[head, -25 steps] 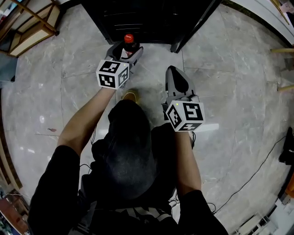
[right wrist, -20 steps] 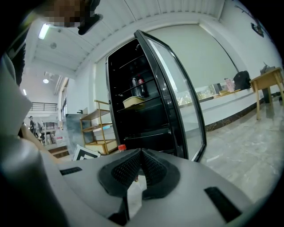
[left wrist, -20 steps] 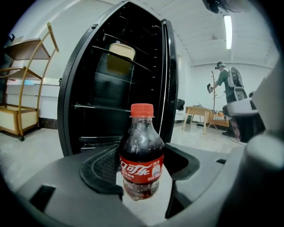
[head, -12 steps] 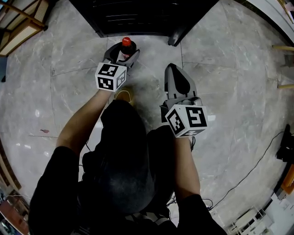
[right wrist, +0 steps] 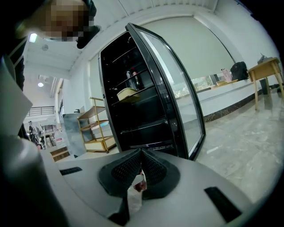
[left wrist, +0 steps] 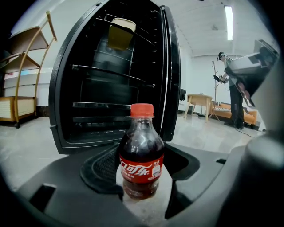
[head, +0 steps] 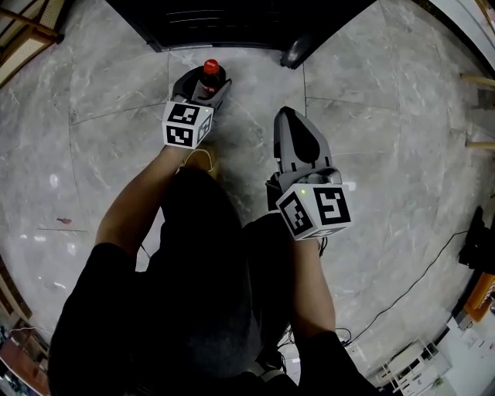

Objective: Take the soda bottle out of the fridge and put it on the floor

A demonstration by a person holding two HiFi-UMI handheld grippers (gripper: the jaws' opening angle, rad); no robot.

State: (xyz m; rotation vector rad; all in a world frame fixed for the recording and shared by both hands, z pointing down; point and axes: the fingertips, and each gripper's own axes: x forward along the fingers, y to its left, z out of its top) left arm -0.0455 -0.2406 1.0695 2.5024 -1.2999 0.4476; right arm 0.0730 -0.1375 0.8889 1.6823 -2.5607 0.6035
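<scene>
The soda bottle (head: 209,77), dark cola with a red cap and red label, stands upright between the jaws of my left gripper (head: 201,85), which is shut on it. It is low over the marble floor (head: 371,116), just in front of the open black fridge (head: 224,23). In the left gripper view the bottle (left wrist: 141,155) fills the gap between the pads of the left gripper (left wrist: 142,179), and grey floor shows just below its base. Whether it touches the floor I cannot tell. My right gripper (head: 288,117) hangs to the right, shut and empty, with its pads meeting (right wrist: 141,167).
The fridge door (head: 298,54) stands open to the right of the bottle, and wire shelves show inside the fridge (left wrist: 111,75). A wooden rack (head: 23,39) is at the far left. A cable (head: 418,294) runs over the floor at the right. A person (left wrist: 233,88) stands far off.
My left gripper has come down toward the floor with the bottle still in it. The right gripper has sunk only a little.
</scene>
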